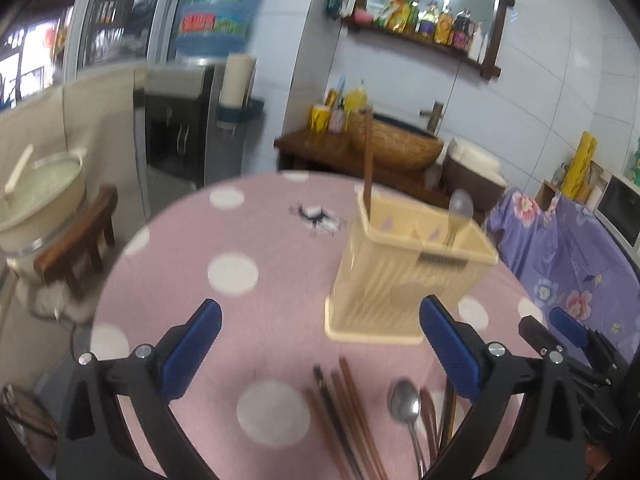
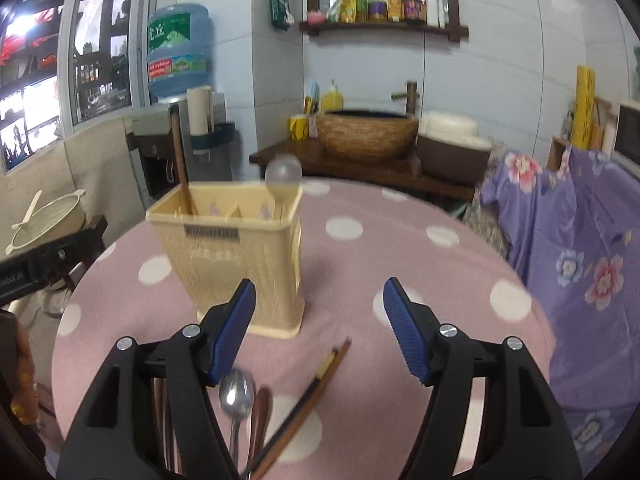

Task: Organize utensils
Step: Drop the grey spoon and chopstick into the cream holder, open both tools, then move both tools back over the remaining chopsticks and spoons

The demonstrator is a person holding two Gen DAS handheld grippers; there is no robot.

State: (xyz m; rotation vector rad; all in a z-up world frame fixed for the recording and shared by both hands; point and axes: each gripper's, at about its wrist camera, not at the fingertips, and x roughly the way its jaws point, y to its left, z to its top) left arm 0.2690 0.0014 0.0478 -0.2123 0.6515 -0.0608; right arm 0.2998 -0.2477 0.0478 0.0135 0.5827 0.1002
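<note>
Bare tablecloth point(image 2: 440, 280) lies right of the utensil holder point(image 2: 236, 264) — chopsticks point(image 2: 320, 376) and spoon point(image 2: 236, 396) crowd the near edge.

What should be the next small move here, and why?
Probably lower the right hand-held gripper onto the chopsticks: it is open and empty, they lie loose just below it, and the holder already has one chopstick and a spoon.

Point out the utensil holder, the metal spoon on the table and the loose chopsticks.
utensil holder point(image 2: 236, 264): right wrist view, front wall.
metal spoon point(image 2: 236, 394): right wrist view, bowl.
loose chopsticks point(image 1: 340, 404): left wrist view, middle of the bundle.
</note>
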